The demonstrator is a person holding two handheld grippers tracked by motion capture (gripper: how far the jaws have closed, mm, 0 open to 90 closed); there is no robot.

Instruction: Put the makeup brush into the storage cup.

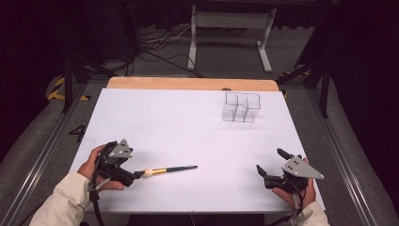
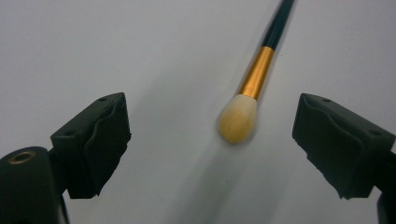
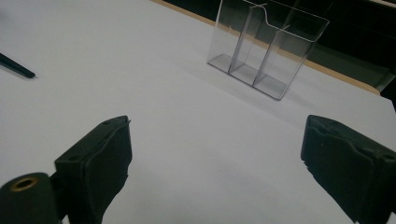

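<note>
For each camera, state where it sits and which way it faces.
High view: above the person's side, facing forward and down on the white table; both hands and grippers enter at the bottom.
Left gripper view: rides the left gripper, facing the brush between its open fingers.
Right gripper view: rides the right gripper, facing the clear organizer.
Shared: high and left gripper views both show the brush.

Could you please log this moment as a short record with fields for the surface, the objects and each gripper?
surface: white table
brush: makeup brush lying flat, bristle head toward the left gripper
organizer: clear plastic organizer, upright at the far right
left gripper: jaws open either side of the bristle head
right gripper: jaws open, holding nothing, pointed toward the organizer
</note>
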